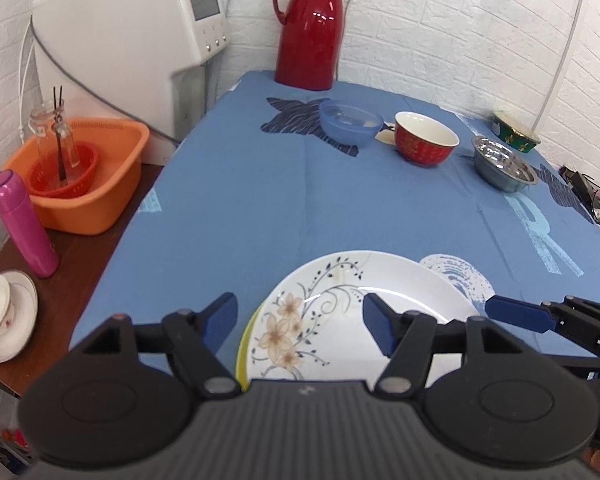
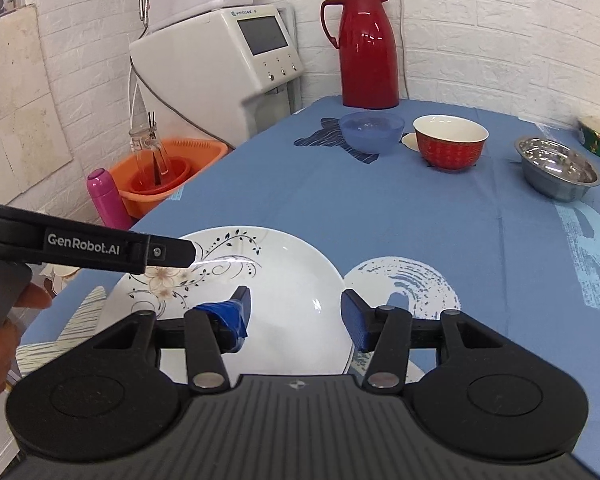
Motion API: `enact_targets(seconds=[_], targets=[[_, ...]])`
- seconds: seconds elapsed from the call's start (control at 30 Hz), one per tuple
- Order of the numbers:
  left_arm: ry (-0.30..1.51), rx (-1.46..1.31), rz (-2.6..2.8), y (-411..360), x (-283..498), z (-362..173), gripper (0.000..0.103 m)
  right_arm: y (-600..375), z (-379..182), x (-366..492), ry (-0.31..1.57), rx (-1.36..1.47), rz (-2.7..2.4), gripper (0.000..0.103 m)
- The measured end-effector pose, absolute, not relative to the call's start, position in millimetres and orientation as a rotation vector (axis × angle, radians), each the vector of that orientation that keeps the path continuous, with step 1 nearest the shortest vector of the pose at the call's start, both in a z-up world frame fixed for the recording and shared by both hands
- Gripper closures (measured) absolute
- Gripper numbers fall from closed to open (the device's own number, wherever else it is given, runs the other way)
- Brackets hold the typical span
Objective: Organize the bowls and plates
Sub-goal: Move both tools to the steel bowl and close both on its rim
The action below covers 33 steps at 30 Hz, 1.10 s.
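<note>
A white plate with a flower pattern (image 1: 340, 300) (image 2: 284, 280) lies on the blue tablecloth near the front edge, on top of a yellow-rimmed plate (image 1: 242, 350). My left gripper (image 1: 300, 324) is open above the plate's left half, and nothing is pinched between its pads. My right gripper (image 2: 296, 316) hovers open over the plate's right half, its right pad near the rim. Farther back stand a blue plastic bowl (image 1: 350, 126) (image 2: 370, 130), a red bowl (image 1: 424, 142) (image 2: 450, 142) and a steel bowl (image 1: 504, 166) (image 2: 556, 168).
A red thermos jug (image 1: 310, 28) stands at the back wall, and a green patterned bowl (image 1: 516, 134) at the far right. On the low side table to the left are an orange basin (image 1: 80, 176), a pink bottle (image 1: 22, 224) and a white cup on a saucer (image 1: 0, 312).
</note>
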<state>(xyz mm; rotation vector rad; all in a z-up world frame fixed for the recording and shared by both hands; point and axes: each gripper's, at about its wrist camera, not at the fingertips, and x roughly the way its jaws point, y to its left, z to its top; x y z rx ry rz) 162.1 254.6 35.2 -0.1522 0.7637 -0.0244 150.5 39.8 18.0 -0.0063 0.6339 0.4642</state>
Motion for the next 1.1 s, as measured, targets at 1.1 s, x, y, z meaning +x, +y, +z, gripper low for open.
enact_targets(seconds=[1.1], targets=[[1.005, -0.297, -0.166, 2.0, 507.7, -4.5, 0.014, -210.6, 13.0, 458.9, 0.891, 0.094, 0.039, 0.062]])
